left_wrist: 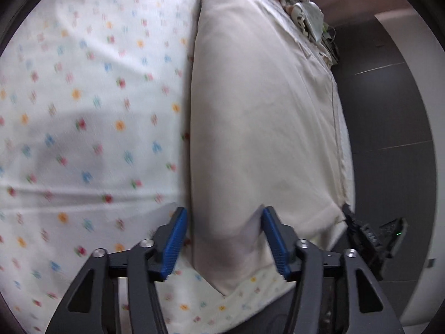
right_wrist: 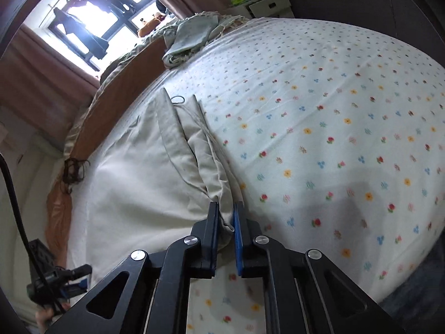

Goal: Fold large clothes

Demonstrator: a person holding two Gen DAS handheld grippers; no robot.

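Note:
A large cream garment (left_wrist: 264,105) lies on a bed with a flower-print sheet (left_wrist: 83,111). My left gripper (left_wrist: 224,214) is open, its blue pads either side of the garment's near folded corner without pinching it. In the right wrist view the same garment (right_wrist: 133,172) lies along the bed's left side, with a waistband and drawstring at its far end. My right gripper (right_wrist: 226,208) is shut on a bunched edge of the garment. The other gripper (right_wrist: 61,281) shows at the lower left of that view.
A crumpled pale green cloth (right_wrist: 192,36) lies at the bed's far end. An orange bed frame (right_wrist: 119,94) runs along the left side. A window with pink curtains (right_wrist: 83,19) and a white cabinet (right_wrist: 267,5) stand beyond. Dark floor (left_wrist: 389,125) lies right of the bed.

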